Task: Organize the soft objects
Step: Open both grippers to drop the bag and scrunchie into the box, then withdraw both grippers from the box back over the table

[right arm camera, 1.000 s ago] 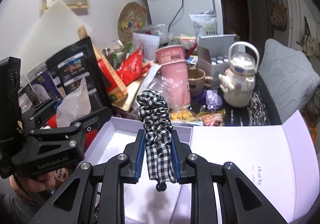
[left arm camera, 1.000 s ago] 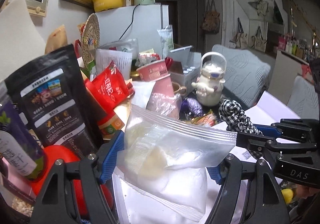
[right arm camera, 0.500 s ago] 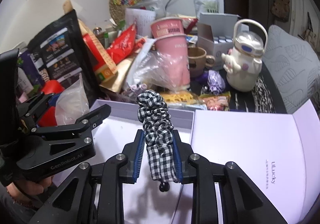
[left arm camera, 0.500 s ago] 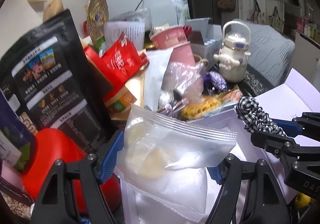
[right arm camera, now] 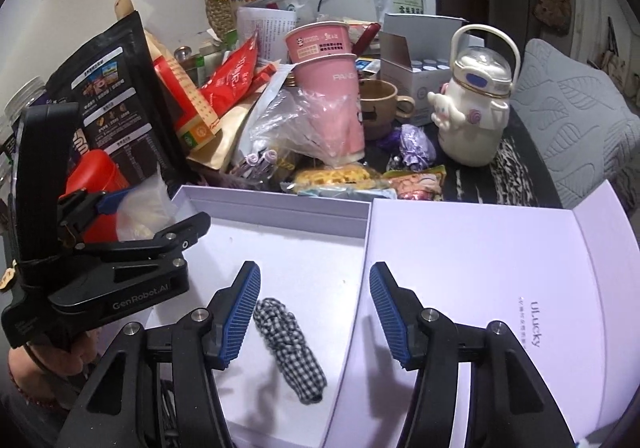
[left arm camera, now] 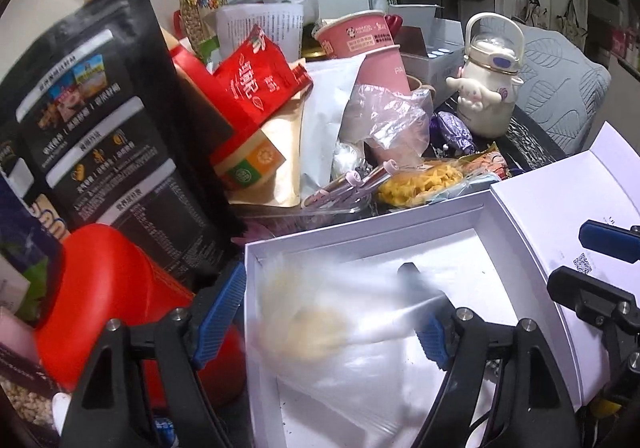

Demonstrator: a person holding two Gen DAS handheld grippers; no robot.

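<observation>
— What does the soft stuff look like from your end?

— My right claw is spread wide with nothing between its blue pads. Below it the scrunchie lies loose on the floor of the white box, near the box's front edge and just beside its right wall. It is a black-and-white gingham tube of cloth, bunched and twisted, stretched out lengthwise, touching neither pad.

— And the left?

— My left claw hangs over the box's left wall, one finger outside it and one inside. A clear zip bag with something pale yellow in it sits between the fingers, but it is motion-blurred. The fingers stand well apart; I cannot tell whether they grip the bag at all. It reaches down to the box floor toward the front edge.

— Any writing you can read?

— The lid, lying flat against the box's right edge, reads "ULucky" with a line of small characters I can't make out. The left claw's body says "GenRobot.AI". Behind the box's far edge, the pink cups are stacked; the lower one shows "PAND" before plastic covers the rest. The black pouch and red packet carry Chinese print too small for me to read.
</observation>
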